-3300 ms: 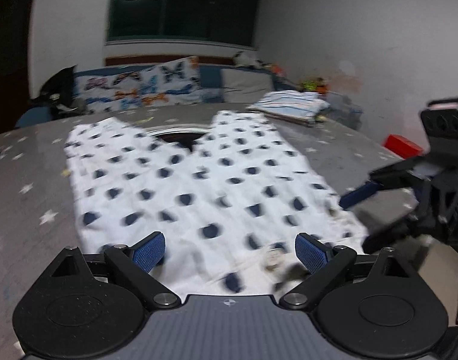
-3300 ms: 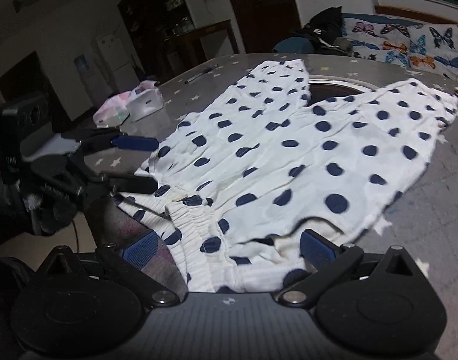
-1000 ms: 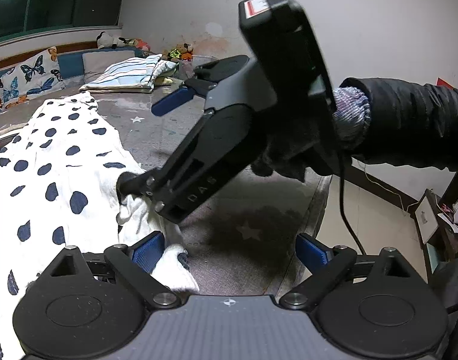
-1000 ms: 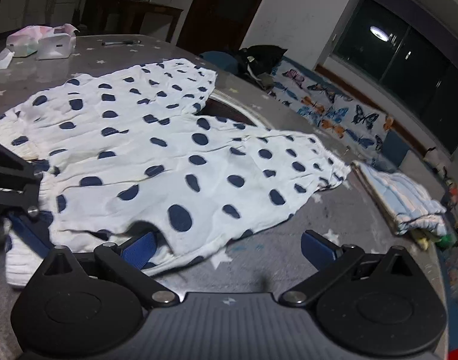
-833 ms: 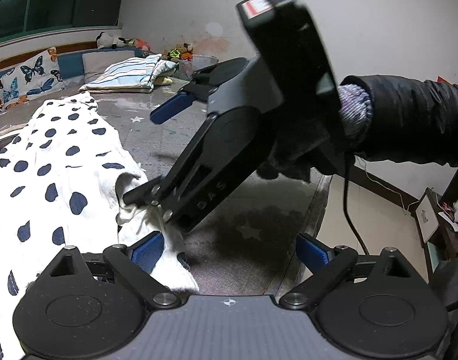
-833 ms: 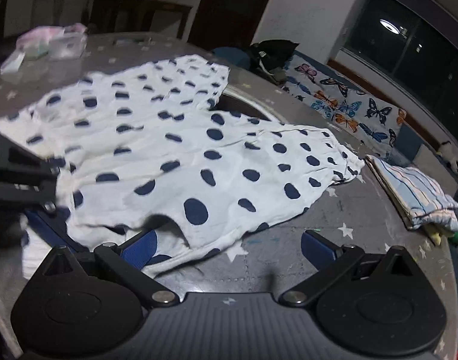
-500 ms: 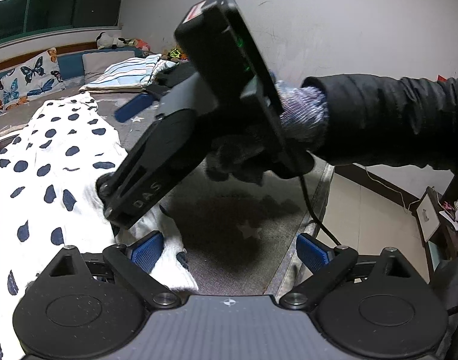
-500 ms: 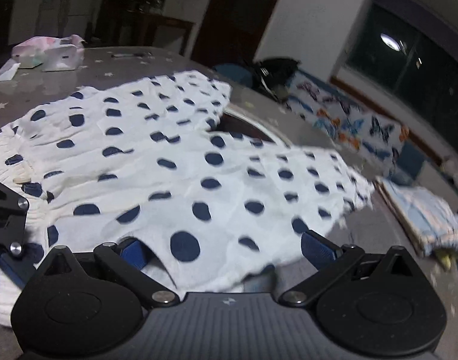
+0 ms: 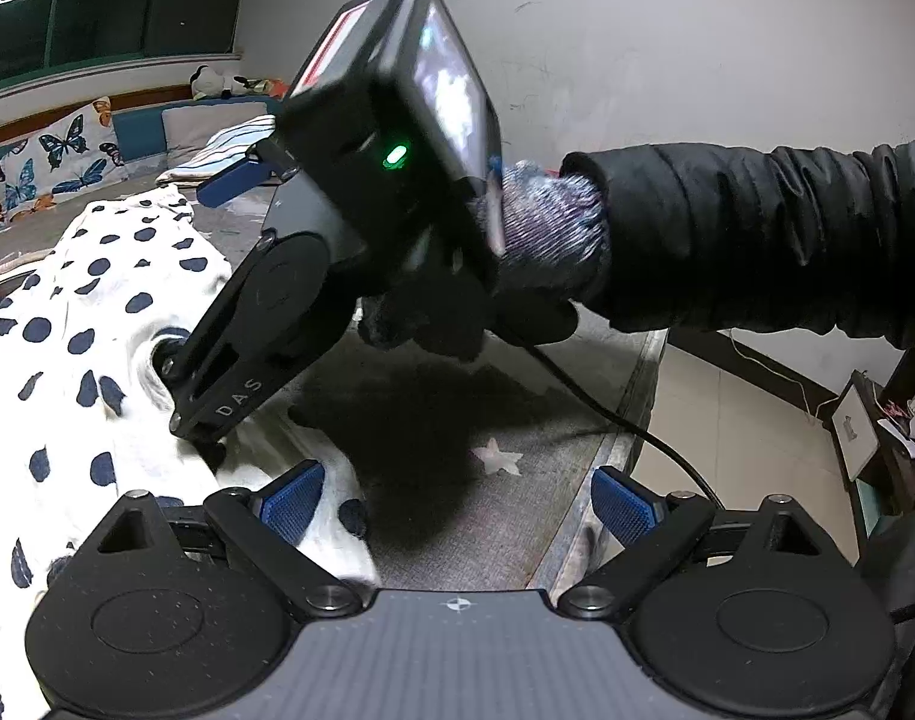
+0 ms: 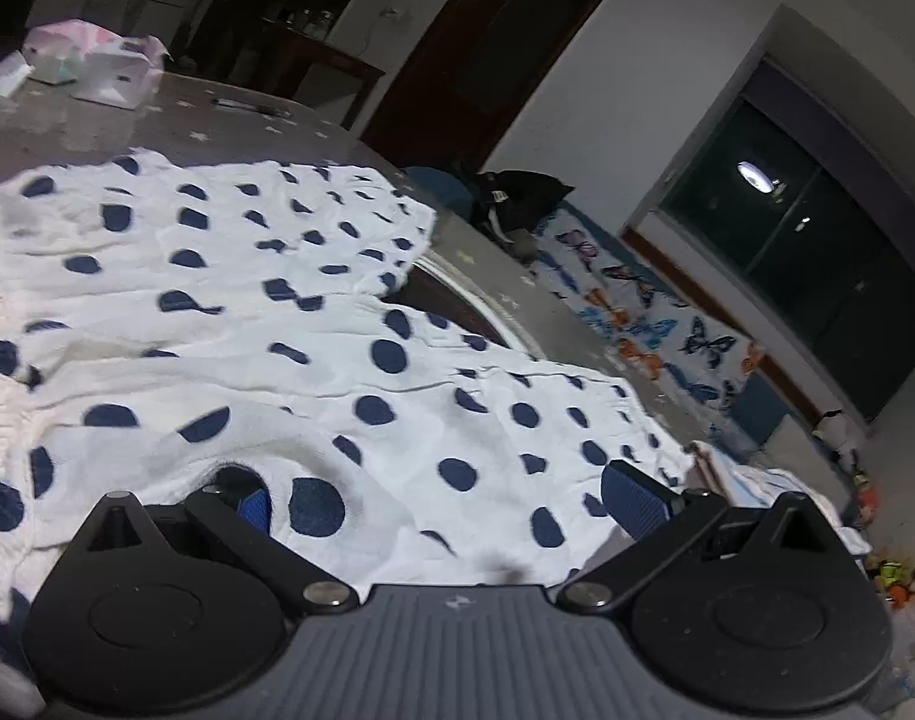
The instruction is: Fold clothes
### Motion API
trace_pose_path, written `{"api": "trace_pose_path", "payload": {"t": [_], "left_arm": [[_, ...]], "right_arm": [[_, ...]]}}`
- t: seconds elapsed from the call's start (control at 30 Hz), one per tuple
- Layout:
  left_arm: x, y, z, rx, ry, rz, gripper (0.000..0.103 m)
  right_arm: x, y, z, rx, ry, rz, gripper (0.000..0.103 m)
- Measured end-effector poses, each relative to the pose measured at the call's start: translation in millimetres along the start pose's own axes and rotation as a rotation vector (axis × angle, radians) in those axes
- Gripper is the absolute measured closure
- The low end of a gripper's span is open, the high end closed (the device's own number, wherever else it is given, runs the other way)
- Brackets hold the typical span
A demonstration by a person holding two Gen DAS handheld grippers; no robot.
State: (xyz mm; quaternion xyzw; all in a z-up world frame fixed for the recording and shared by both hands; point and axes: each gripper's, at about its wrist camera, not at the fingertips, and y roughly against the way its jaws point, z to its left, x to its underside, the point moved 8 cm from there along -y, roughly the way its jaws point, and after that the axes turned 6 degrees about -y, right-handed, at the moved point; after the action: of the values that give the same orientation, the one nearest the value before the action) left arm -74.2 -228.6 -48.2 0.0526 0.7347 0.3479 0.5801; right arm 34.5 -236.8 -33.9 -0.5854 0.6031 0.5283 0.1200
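A dim room at night
White walls (image 9: 667, 48), a dark window (image 10: 829, 252) reflecting a ceiling lamp, a dark wooden door (image 10: 493, 54), butterfly-print cushions (image 10: 655, 324), pale tiled floor (image 9: 739, 438).

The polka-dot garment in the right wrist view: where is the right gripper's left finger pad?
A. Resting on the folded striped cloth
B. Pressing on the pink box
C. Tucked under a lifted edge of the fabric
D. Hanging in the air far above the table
C: the blue fingertip sits in a dark pocket beneath the raised edge of the polka-dot garment, while the other pad stays outside the fabric.
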Motion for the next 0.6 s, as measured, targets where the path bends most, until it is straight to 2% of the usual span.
{"api": "trace_pose_path", "payload": {"t": [0.37, 0.6], "left_arm": [[-0.2, -0.8, 2.1, 0.000, 0.001, -0.003, 0.006], [0.2, -0.7, 1.3, -0.006, -0.001, -0.001, 0.006]], "right_arm": [[15.5, 58.2, -9.5, -0.145, -0.128, 0.103, 0.000], [33.3, 56.6, -1.6, -0.171, -0.173, 0.158, 0.000]]}}
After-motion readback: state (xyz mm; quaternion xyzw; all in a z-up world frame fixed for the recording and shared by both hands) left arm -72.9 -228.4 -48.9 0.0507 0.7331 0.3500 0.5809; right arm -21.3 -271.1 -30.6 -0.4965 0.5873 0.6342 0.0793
